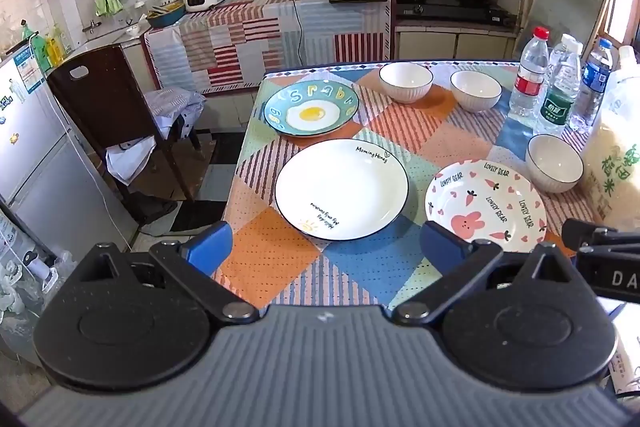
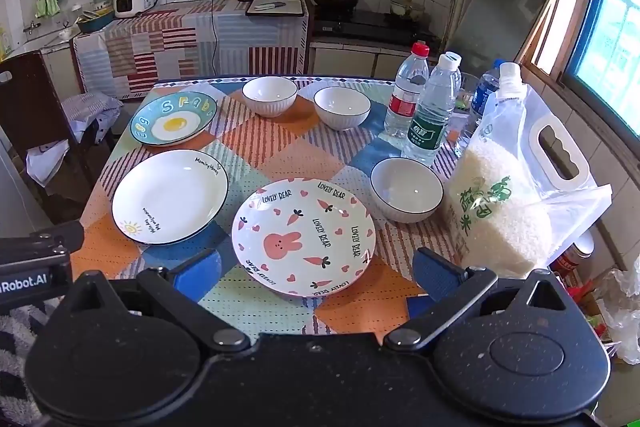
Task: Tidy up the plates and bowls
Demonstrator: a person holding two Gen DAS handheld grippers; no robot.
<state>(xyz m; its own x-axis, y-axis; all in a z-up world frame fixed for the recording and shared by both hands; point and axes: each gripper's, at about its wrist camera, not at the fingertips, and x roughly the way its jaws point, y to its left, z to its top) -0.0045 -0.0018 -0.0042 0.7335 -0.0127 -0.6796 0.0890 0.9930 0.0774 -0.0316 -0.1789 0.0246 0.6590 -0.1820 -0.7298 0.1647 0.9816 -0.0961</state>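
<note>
Left wrist view: left gripper (image 1: 326, 247) is held above the near table edge, jaws spread wide, nothing between them. The white plate (image 1: 341, 189) lies straight ahead on the checked tablecloth (image 1: 272, 259). The egg plate (image 1: 311, 108) sits beyond it, the bunny plate (image 1: 485, 205) just to its right. Two white bowls (image 1: 405, 81) (image 1: 475, 89) are seen at the far edge, well apart from the plates; a third bowl (image 1: 554, 163) stands near the rice bag (image 1: 614, 151) and water bottles (image 1: 562, 87).

Right wrist view: right gripper (image 2: 316, 273) is likewise wide open and empty, aimed at the bunny plate (image 2: 303, 237). The third bowl (image 2: 406, 189) is just right of that plate, close to the rice bag (image 2: 496, 203). The white plate (image 2: 169, 197) and egg plate (image 2: 173, 119) are to the left.

Judgement: nothing is stacked yet; task is at its start. Likely first step: one plate gripped by its rim. The rim should be approached low, near edge first, one finger slid under the lip, since the plates lie flat on the cloth. The cloth should not be pinched along. The bowl beside the rice bag is best taken from its open left side to avoid the bag being nudged.
</note>
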